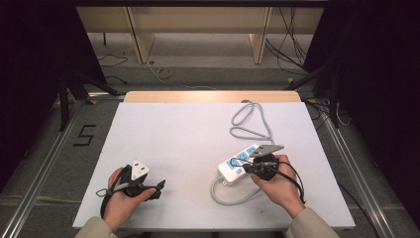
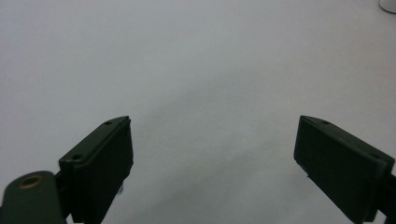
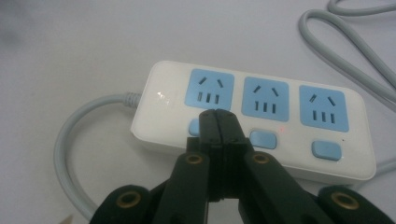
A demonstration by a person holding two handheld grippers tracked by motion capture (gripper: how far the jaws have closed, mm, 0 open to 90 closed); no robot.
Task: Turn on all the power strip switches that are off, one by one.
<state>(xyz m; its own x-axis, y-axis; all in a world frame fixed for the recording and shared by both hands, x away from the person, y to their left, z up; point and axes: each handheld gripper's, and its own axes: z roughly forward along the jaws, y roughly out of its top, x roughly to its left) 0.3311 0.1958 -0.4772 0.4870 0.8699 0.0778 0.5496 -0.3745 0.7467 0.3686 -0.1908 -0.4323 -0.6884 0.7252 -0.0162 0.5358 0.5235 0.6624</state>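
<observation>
The right gripper, jaws closed empty, meets the power strip (grey cord looped beyond); left gripper gapes over bare bench.

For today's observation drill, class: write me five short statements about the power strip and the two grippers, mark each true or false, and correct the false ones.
1. The power strip has three blue socket panels. True.
2. The left gripper is shut. False: its jaws stand wide apart over bare table.
3. The right gripper is shut, with its tips over the strip. True.
4. A plug sits in one socket. False: all three are empty.
5. The strip's grey cable lies looped on the table. True.
</observation>
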